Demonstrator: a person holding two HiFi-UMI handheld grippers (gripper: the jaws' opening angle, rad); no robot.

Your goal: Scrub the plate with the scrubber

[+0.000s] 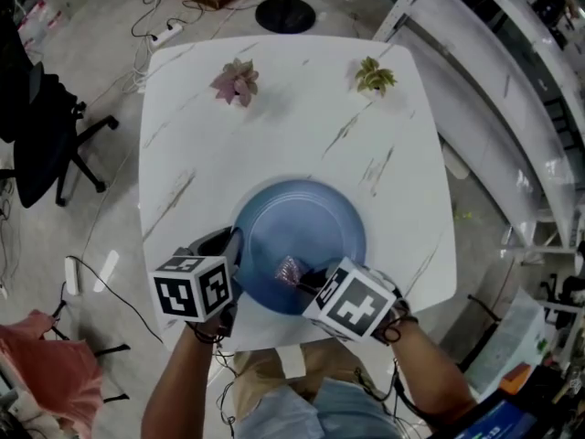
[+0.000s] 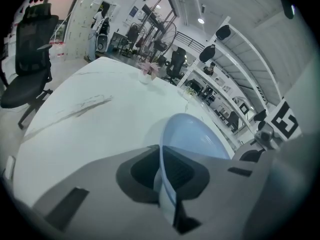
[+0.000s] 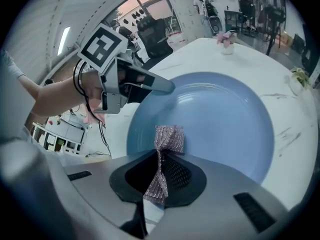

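Observation:
A round blue plate (image 1: 302,236) lies on the white marbled table (image 1: 274,135), near its front edge. My left gripper (image 1: 234,254) is shut on the plate's left rim (image 2: 162,156), seen edge-on between the jaws in the left gripper view. My right gripper (image 1: 306,277) is shut on a silvery pink mesh scrubber (image 3: 167,141), whose free end rests on the plate's near inner surface (image 3: 215,119). In the head view the scrubber (image 1: 289,269) shows just ahead of the right marker cube. The left gripper (image 3: 167,86) also appears in the right gripper view, clamped on the rim.
Two small potted plants stand at the table's far side, a pink one (image 1: 237,81) at left and a green one (image 1: 374,76) at right. A black office chair (image 1: 41,135) is left of the table. A lamp base (image 1: 285,15) and cables lie on the floor beyond.

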